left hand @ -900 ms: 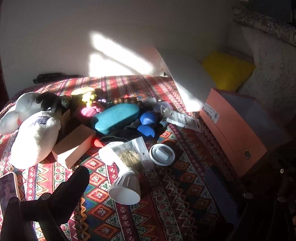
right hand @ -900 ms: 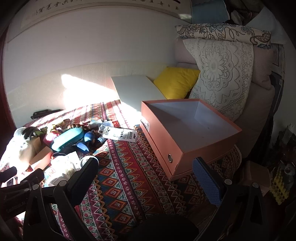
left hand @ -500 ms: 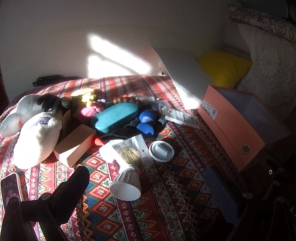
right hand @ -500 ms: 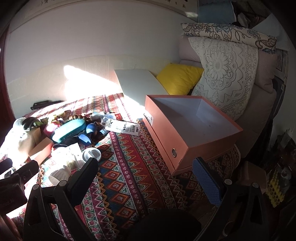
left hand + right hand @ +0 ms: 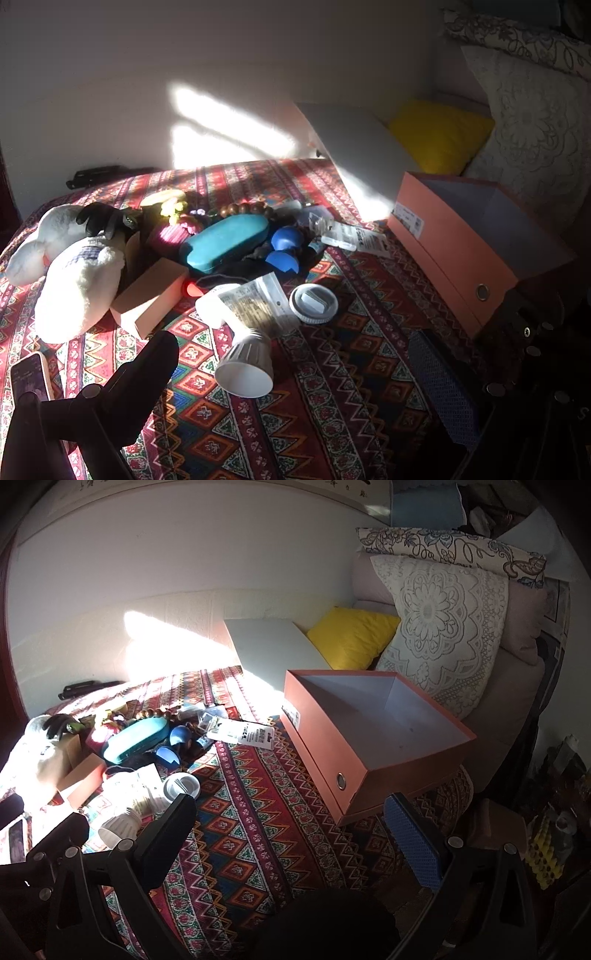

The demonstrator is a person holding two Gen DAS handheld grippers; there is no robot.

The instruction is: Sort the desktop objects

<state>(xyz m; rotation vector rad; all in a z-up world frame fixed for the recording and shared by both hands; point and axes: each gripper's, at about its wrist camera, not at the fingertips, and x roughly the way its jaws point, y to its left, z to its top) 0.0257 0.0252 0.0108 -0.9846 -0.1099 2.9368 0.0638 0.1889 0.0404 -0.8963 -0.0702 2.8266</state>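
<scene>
A heap of small things is seen on the patterned cloth [image 5: 332, 387], all placed left of the orange box [image 5: 332, 746]. Farthest left of the box, a white plush toy [image 5: 77, 280] is laid beside a small cardboard box [image 5: 149, 295]. Nearer the box, a teal case [image 5: 225, 242] is set among 2 blue rounded pieces [image 5: 284, 247], with a white ribbed cup [image 5: 245, 365] tipped on its side in front and a round white lid [image 5: 313, 298] lying flat. A printed packet [image 5: 245, 733] is laid just left of the orange box, whose inside is seen bare. Behind the box, a yellow cushion [image 5: 351, 635] is propped.

The left hand-held gripper [image 5: 295, 380] is held wide above the cloth, nothing between its fingers. The right hand-held gripper [image 5: 291, 834] is likewise spread wide, gripping nothing, just in front of the orange box.
</scene>
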